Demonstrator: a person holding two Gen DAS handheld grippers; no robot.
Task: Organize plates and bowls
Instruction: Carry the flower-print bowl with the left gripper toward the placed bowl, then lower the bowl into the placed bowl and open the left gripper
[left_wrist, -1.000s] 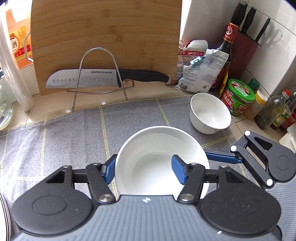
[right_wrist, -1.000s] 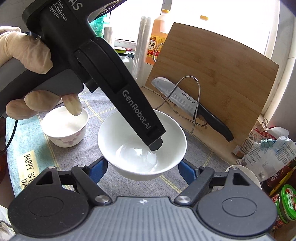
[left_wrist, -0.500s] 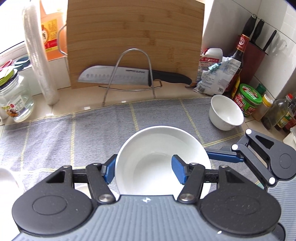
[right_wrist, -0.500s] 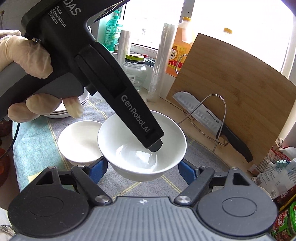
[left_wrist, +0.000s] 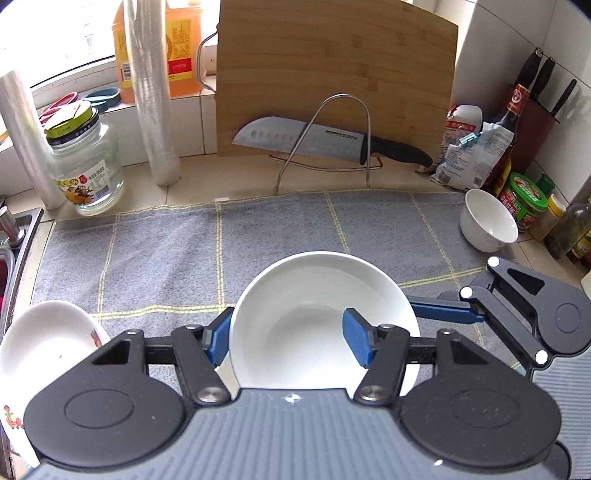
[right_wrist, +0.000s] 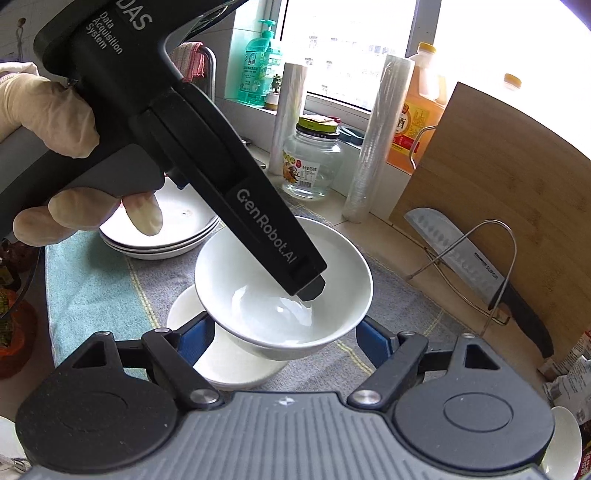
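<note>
Both grippers carried the bowl (left_wrist: 314, 314) leftward over the mat (left_wrist: 147, 251), left gripper (left_wrist: 288, 338) pinching its rim, right gripper (right_wrist: 284, 338) straddling it, contact unclear, bowl above a smaller bowl (right_wrist: 229, 365) near stacked plates (right_wrist: 173, 236).

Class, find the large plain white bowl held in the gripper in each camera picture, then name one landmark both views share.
Left wrist: large plain white bowl, lower centre, rim clamped by left gripper.
Right wrist: bowl at centre.
Shared landmark: kitchen knife on its wire stand.
</note>
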